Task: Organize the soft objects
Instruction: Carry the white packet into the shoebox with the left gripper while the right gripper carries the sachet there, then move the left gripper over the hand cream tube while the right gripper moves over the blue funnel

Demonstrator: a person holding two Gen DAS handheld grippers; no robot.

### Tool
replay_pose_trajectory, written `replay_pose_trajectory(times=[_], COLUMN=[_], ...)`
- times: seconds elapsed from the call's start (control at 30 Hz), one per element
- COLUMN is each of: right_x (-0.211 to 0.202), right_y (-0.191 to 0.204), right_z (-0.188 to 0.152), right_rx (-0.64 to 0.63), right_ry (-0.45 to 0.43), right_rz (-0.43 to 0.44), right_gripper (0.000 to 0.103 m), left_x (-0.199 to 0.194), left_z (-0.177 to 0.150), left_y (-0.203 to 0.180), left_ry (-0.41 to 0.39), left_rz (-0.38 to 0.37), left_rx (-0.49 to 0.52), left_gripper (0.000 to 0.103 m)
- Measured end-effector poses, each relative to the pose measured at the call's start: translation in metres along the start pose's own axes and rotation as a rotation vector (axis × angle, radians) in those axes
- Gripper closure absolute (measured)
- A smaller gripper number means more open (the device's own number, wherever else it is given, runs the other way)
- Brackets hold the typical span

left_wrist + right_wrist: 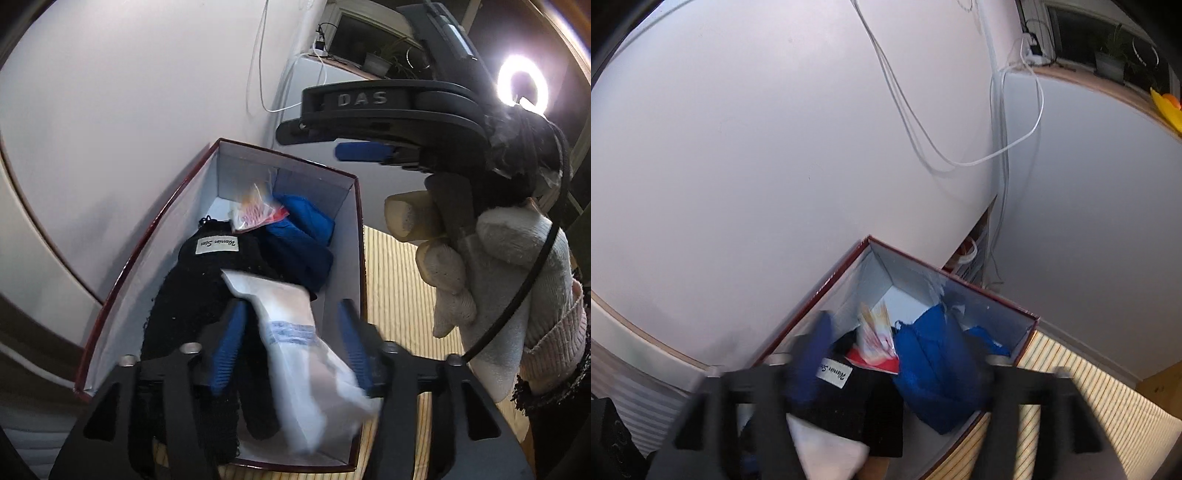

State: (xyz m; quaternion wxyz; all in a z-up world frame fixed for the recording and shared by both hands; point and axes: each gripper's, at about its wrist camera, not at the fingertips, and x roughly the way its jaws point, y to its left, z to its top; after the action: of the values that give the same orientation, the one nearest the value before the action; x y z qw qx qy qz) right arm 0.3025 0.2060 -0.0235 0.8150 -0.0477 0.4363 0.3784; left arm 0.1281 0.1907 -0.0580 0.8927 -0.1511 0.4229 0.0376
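Nearest you, your left gripper (pixel 291 354) points down into the cardboard box (pixel 147 254), its blue pads (pixel 229 350) spread apart, with a white plastic-wrapped packet (pixel 295 343) lying loose between them. It is blurred and neither pad clearly presses it, so I judge it released, dropped on top so the soft goods pile in one place. Under it lies a black knit item (pixel 207 280) with a sewn label, then a blue cloth (pixel 303 240) and a small printed packet (pixel 255 214) toward the far end. The box sits on a striped mat (pixel 399 280) just beside the white wall (pixel 129 110).

Your right gripper (pixel 905 365) hangs above the same box, tilted steeply toward the wall. Its fingers stand wide apart and grasp nothing. From the left camera, your gloved right hand (pixel 491 258) wraps the handle, held high and off to the side.
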Motion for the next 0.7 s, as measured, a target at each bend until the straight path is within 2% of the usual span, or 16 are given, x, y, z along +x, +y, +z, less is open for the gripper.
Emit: replay_pose_trajectory(times=[0.4,0.7], right_x=[-0.031,-0.1], right_y=[-0.019,-0.063], right_z=[-0.013,-0.074], right_rx=[0.038,0.118], right_ry=[-0.035,-0.108], right_rz=[0.0,-0.004], right_gripper=[0.038,0.038], left_x=[-0.015,-0.033], left_z=[-0.004,-0.017], left_y=[-0.001,-0.03], left_ry=[-0.026,-0.056], left_rz=[-0.003,-0.062], left_rx=[-0.024,-0.007], left_gripper=[0.045,0.045])
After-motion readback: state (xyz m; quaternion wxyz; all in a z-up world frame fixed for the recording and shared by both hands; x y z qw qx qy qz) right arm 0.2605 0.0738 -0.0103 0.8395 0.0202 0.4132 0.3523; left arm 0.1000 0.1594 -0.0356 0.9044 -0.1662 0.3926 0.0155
